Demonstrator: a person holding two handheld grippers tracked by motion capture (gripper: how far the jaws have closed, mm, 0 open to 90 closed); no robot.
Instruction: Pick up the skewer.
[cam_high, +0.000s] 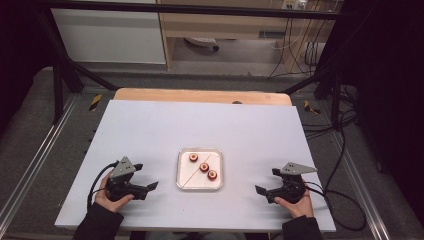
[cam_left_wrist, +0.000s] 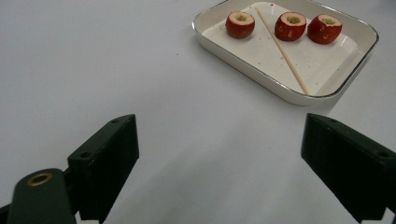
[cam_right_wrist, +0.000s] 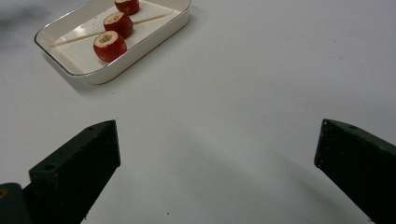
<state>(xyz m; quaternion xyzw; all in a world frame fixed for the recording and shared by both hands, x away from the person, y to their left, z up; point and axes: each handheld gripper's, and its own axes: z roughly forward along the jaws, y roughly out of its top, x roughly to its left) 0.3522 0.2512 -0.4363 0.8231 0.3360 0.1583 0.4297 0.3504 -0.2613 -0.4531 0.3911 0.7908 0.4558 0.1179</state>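
Both your left gripper (cam_high: 150, 189) and right gripper (cam_high: 264, 192) stand wide and empty, well apart from the tray (cam_high: 183, 181), so a careless pinch on the thin skewer (cam_left_wrist: 281, 50) between the cored red fruits (cam_left_wrist: 290, 25) can roll it away.

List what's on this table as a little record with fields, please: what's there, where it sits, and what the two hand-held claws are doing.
surface: white table
dish: white tray, mid-table between the grippers
contents: three red cored fruit pieces and a wooden skewer lying diagonally
left gripper: open, holds nothing, left of tray
right gripper: open, holds nothing, right of tray
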